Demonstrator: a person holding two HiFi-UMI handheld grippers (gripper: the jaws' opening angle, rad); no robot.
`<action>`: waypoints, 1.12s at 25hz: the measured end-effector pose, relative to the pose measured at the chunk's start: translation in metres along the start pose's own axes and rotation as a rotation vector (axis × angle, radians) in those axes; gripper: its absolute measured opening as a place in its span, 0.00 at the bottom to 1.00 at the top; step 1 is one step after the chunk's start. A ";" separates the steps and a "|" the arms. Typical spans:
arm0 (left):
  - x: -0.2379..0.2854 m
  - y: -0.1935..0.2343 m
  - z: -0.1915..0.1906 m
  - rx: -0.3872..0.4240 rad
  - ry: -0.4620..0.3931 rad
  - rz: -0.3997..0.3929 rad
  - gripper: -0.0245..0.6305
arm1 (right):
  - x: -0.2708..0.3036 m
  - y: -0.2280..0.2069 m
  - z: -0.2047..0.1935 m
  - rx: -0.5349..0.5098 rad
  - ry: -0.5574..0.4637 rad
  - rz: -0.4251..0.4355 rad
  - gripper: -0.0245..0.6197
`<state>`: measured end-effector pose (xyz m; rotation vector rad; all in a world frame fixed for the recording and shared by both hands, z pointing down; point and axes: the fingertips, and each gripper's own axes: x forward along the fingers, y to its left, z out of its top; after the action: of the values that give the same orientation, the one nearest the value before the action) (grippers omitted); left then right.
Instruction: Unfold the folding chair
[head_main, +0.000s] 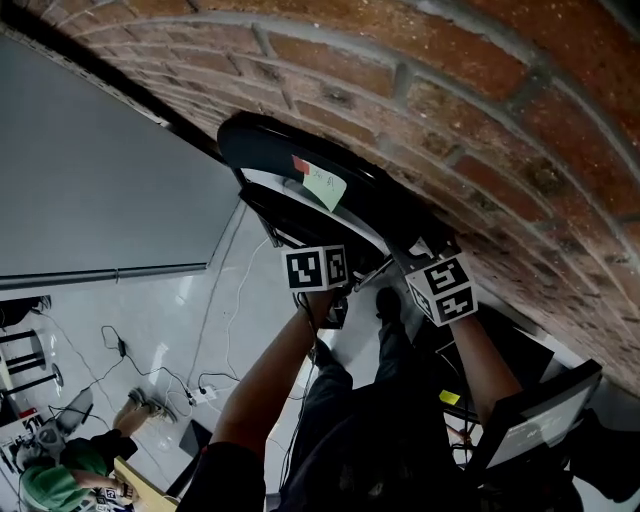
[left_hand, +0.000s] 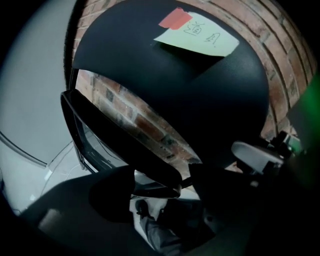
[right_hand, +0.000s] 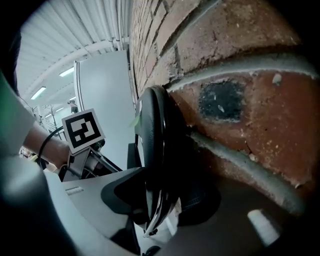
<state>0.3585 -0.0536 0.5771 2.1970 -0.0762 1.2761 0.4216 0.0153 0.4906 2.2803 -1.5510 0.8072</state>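
The folded black chair (head_main: 300, 160) leans against the brick wall, with a green note (head_main: 325, 185) taped on by red tape. My left gripper (head_main: 300, 240) reaches its lower edge from the left. In the left gripper view that gripper (left_hand: 160, 192) is open, and the chair's thin seat rim (left_hand: 125, 150) lies between the jaws with gaps on both sides. My right gripper (head_main: 415, 248) is at the chair's right edge. In the right gripper view it (right_hand: 157, 200) is shut on the chair's edge (right_hand: 155, 150), seen end-on close to the wall. The left gripper's marker cube (right_hand: 82, 129) shows beyond.
The brick wall (head_main: 480, 120) stands right behind the chair. A grey panel (head_main: 100, 190) is to the left. Cables and a power strip (head_main: 205, 393) lie on the white floor. A person in green (head_main: 60, 480) sits at lower left. A dark screen (head_main: 540, 420) stands at lower right.
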 end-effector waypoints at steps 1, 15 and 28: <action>0.000 -0.001 0.000 0.011 0.001 0.009 0.58 | 0.001 -0.001 0.001 -0.010 -0.003 -0.004 0.32; 0.025 0.015 -0.002 -0.163 0.002 0.037 0.75 | 0.002 0.000 0.000 -0.020 -0.047 0.022 0.31; 0.078 0.016 -0.003 -0.229 0.049 0.063 0.73 | 0.011 0.001 -0.015 0.001 0.017 0.063 0.28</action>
<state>0.3929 -0.0467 0.6485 1.9808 -0.2608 1.2866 0.4190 0.0138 0.5088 2.2295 -1.6232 0.8413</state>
